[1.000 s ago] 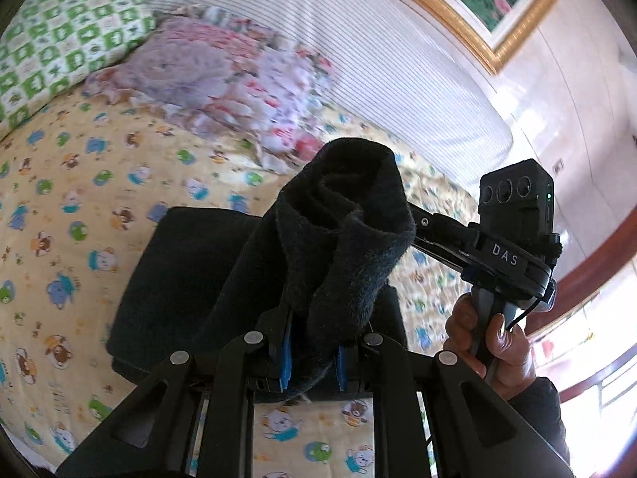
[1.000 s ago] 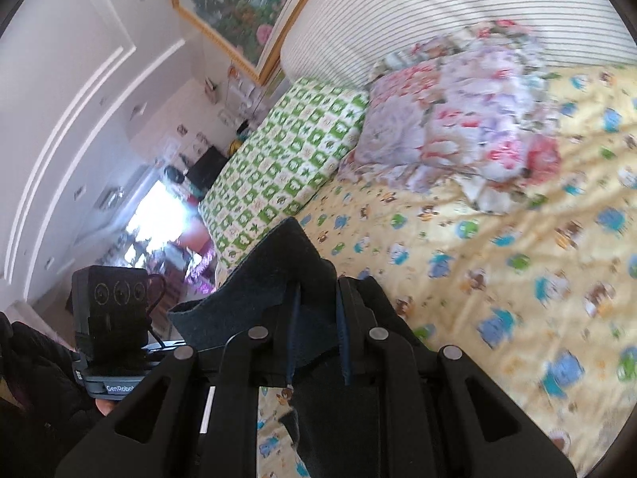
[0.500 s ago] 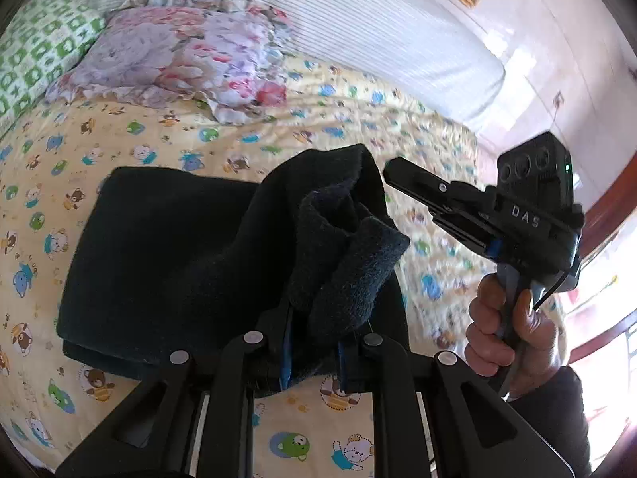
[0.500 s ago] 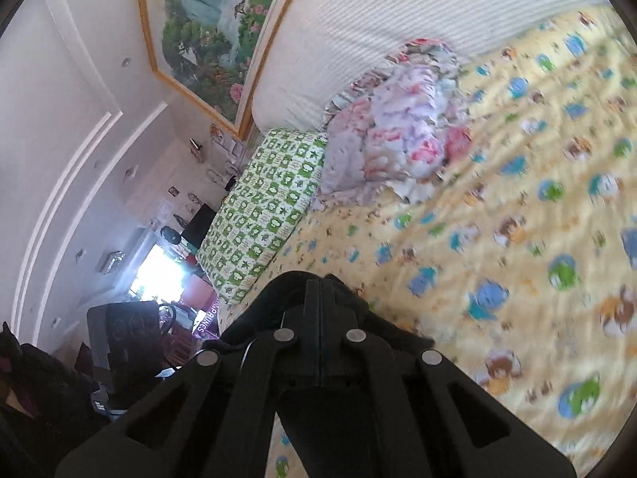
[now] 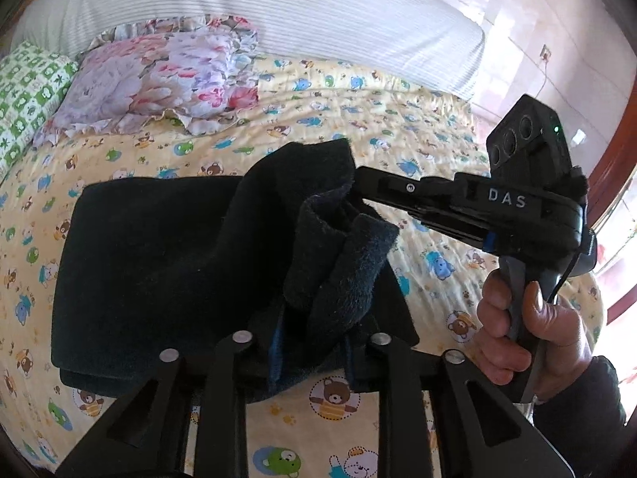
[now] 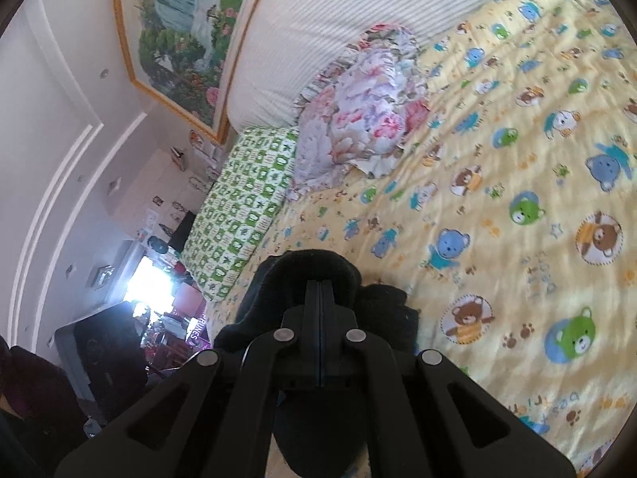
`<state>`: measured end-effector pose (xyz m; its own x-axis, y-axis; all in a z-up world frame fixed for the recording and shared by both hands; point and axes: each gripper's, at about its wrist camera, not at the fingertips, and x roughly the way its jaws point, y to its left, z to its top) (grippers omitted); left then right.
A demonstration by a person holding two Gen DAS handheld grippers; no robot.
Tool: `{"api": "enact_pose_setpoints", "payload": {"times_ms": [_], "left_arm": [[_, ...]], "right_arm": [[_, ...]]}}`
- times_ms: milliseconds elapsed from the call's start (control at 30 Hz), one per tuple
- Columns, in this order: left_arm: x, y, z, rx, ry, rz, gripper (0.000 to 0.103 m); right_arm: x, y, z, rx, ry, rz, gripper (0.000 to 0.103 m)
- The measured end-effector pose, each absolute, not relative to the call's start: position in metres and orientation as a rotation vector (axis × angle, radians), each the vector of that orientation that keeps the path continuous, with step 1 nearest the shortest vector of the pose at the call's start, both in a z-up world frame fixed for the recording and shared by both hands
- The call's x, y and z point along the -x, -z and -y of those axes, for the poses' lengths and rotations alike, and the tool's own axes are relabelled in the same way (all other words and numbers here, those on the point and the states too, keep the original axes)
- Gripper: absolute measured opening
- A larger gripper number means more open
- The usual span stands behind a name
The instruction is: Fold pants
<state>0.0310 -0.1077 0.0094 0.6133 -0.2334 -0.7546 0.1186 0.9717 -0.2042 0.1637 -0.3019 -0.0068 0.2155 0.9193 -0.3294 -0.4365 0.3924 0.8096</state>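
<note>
Pants point(image 5: 159, 263) of dark fleece lie on the yellow bear-print bedcover point(image 5: 398, 119), already folded into a flat block whose long axis runs left to right in the left wrist view. At the right end, one thick fold of the cloth rises from the block and points up, away from the bed. The left gripper point(image 5: 310, 338) pinches this raised fold near its base; cloth fills the gap between its two fingers. The right gripper point(image 5: 360, 191) comes from the right side, with one hand point(image 5: 529, 330) on its handle; its tip goes into the top of the same fold. In the right wrist view its fingers point(image 6: 314, 298) are pressed together, with dark cloth around them, but I cannot tell if cloth is between them. Two pillows lie at the head: one floral pillow point(image 5: 159, 79) and one green checked pillow point(image 5: 24, 95).
</note>
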Motion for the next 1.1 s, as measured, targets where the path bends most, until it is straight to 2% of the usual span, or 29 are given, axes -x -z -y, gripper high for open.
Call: {"api": "enact_pose_setpoints", "payload": {"times_ms": [133, 333, 400, 433, 467, 500, 533, 867, 900, 967, 1100], "left_arm": [[-0.027, -0.014, 0.097, 0.194, 0.277, -0.9, 0.048], [-0.008, -0.025, 0.087, 0.23, 0.364, -0.901, 0.054], [-0.003, -0.029, 0.08, 0.233, 0.359, -0.89, 0.058], [-0.001, -0.031, 0.075, 0.24, 0.355, -0.885, 0.058], [0.001, -0.032, 0.07, 0.25, 0.356, -0.881, 0.058], [0.002, -0.034, 0.065, 0.258, 0.352, -0.88, 0.058], [0.003, -0.035, 0.058, 0.267, 0.344, -0.879, 0.058], [0.01, -0.037, -0.002, 0.33, 0.247, -0.871, 0.059], [0.01, -0.036, -0.008, 0.335, 0.231, -0.872, 0.059], [0.009, -0.034, -0.018, 0.349, 0.208, -0.877, 0.059], [0.002, -0.028, -0.037, 0.374, 0.173, -0.896, 0.061]], "right_arm": [[-0.159, 0.002, 0.308, -0.647, -0.986, -0.913, 0.001], [-0.141, -0.015, 0.319, -0.617, -0.857, -0.891, 0.002], [-0.134, -0.023, 0.317, -0.587, -0.825, -0.89, 0.009], [-0.13, -0.026, 0.314, -0.577, -0.816, -0.892, 0.026], [-0.127, -0.028, 0.312, -0.568, -0.808, -0.895, 0.052], [-0.123, -0.031, 0.308, -0.556, -0.801, -0.895, 0.064], [-0.118, -0.035, 0.305, -0.544, -0.795, -0.883, 0.07], [-0.093, -0.055, 0.274, -0.456, -0.751, -0.868, 0.072], [-0.091, -0.057, 0.271, -0.446, -0.741, -0.869, 0.073], [-0.087, -0.059, 0.266, -0.417, -0.707, -0.875, 0.083], [-0.082, -0.061, 0.257, -0.374, -0.648, -0.892, 0.084]]}}
